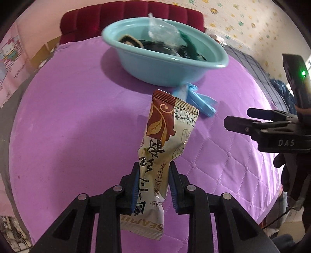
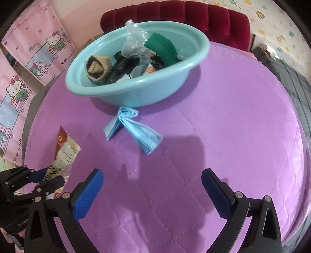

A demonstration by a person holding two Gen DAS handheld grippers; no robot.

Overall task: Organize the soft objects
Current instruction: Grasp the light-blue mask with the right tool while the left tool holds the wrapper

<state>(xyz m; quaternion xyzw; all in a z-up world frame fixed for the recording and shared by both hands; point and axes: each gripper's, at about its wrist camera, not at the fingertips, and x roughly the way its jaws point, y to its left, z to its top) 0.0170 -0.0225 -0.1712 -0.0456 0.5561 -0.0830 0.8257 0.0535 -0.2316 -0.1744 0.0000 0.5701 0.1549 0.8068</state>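
My left gripper point(image 1: 154, 167) is shut on a cream and brown snack packet point(image 1: 165, 132), which stands up between the blue pads above the purple quilted cover point(image 1: 77, 126). The same packet point(image 2: 66, 151) and left gripper point(image 2: 52, 175) show at the lower left of the right wrist view. A teal basin point(image 2: 136, 91) at the back holds a rolled tan sock point(image 2: 98, 69), a clear plastic bag point(image 2: 134, 42), a green cloth point(image 2: 161, 48) and dark cloths. A folded light blue piece point(image 2: 136, 130) lies on the cover just in front of the basin. My right gripper point(image 2: 152, 175) is open with nothing between its fingers.
A dark red padded headboard point(image 2: 194, 17) stands behind the basin. Pink cartoon-print curtains point(image 2: 29, 58) hang at the left. Grey checked fabric point(image 2: 291, 81) lies along the right edge. The right gripper point(image 1: 237, 117) reaches in from the right of the left wrist view.
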